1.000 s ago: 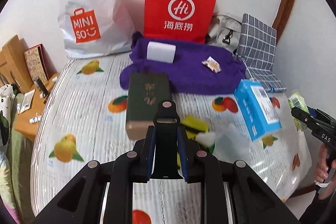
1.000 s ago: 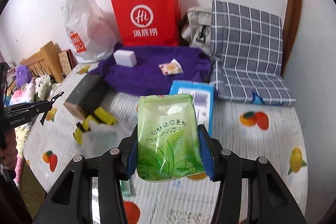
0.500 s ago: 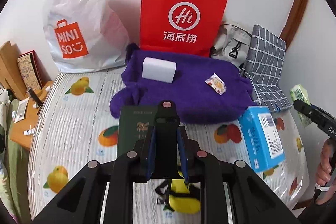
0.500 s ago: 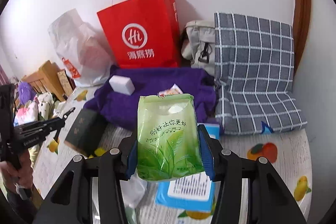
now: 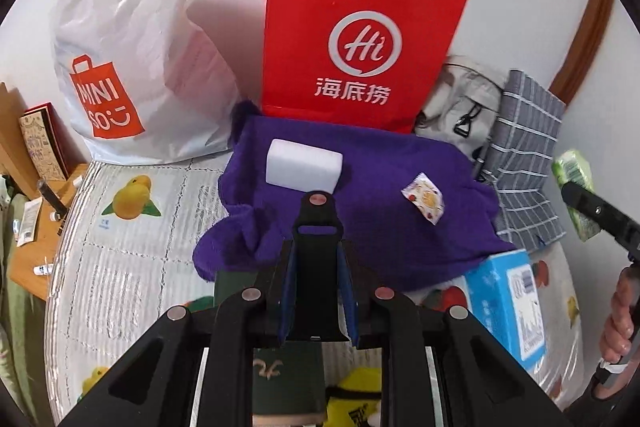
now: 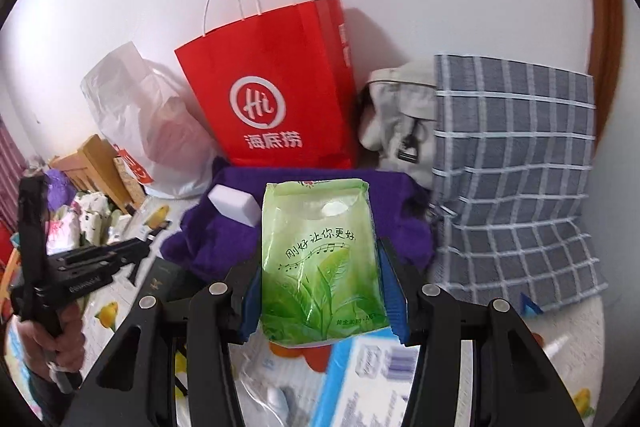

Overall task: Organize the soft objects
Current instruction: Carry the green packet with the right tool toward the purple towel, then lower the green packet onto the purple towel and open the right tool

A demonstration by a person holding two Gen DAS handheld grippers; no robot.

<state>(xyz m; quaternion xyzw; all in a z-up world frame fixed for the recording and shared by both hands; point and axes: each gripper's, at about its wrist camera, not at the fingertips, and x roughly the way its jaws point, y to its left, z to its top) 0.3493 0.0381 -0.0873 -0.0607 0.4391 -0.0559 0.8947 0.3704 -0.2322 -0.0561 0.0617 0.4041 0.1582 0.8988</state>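
Observation:
My right gripper [image 6: 320, 287] is shut on a green tissue pack [image 6: 320, 263] and holds it up above the bed, in front of the purple towel [image 6: 208, 239]. The pack also shows at the right edge of the left wrist view [image 5: 576, 187]. My left gripper [image 5: 316, 267] is shut and empty, above a dark green box [image 5: 280, 379], pointing at the purple towel [image 5: 360, 211]. A white sponge block [image 5: 303, 171] and a small snack packet [image 5: 424, 197] lie on the towel.
A red paper bag [image 5: 360, 43] and a white Miniso bag [image 5: 120, 59] stand against the wall behind the towel. A grey bag [image 6: 400, 123] and checked cushion [image 6: 520, 171] lie at the right. A blue box [image 5: 508, 303] lies on the fruit-print bed cover [image 5: 132, 251].
Both grippers have moved forward and up toward the towel and the bags. The right gripper still holds the green pack. The green box has slid under the left gripper.

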